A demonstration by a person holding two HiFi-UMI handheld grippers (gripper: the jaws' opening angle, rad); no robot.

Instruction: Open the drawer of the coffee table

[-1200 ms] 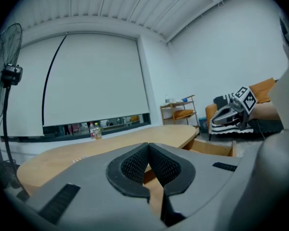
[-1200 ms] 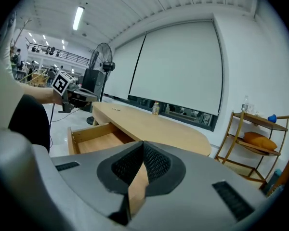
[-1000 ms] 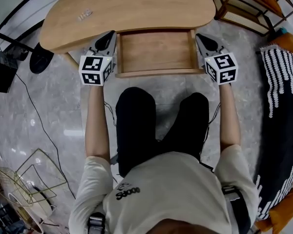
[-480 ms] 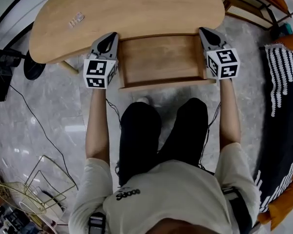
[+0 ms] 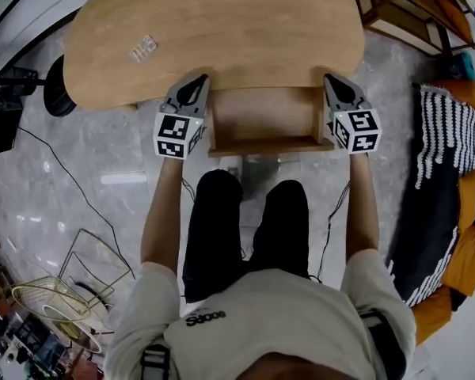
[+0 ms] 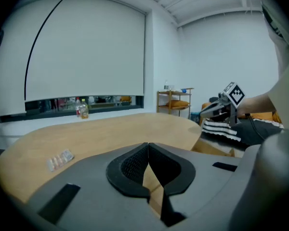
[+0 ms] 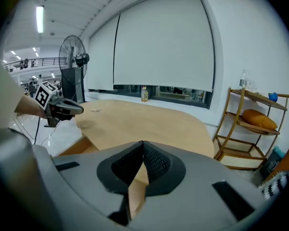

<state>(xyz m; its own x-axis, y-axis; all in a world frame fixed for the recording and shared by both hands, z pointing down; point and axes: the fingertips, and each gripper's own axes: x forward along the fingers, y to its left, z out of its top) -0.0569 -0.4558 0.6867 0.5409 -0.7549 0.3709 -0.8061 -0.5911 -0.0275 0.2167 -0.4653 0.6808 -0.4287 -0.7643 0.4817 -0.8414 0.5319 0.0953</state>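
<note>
The wooden coffee table (image 5: 214, 22) fills the top of the head view. Its drawer (image 5: 269, 117) stands pulled out from under the front edge, with nothing inside. My left gripper (image 5: 196, 84) lies along the drawer's left side, jaws shut and holding nothing. My right gripper (image 5: 332, 80) lies along the right side, also shut and holding nothing. In the left gripper view the shut jaws (image 6: 148, 146) point over the tabletop (image 6: 111, 134), with the right gripper (image 6: 226, 105) across from them. The right gripper view shows its shut jaws (image 7: 143, 143), the drawer (image 7: 72, 148) and the left gripper (image 7: 58, 107).
A small blister pack (image 5: 142, 48) lies on the tabletop's left part. A wooden shelf (image 5: 404, 6) stands at the top right, and a striped cushion (image 5: 451, 133) at the right. A wire basket (image 5: 71, 283) and cables lie on the floor at left. The person's legs are just below the drawer.
The head view has pulled back and the table now looks smaller. Both grippers stay shut beside the drawer's two sides. The drawer shows about as far out as before.
</note>
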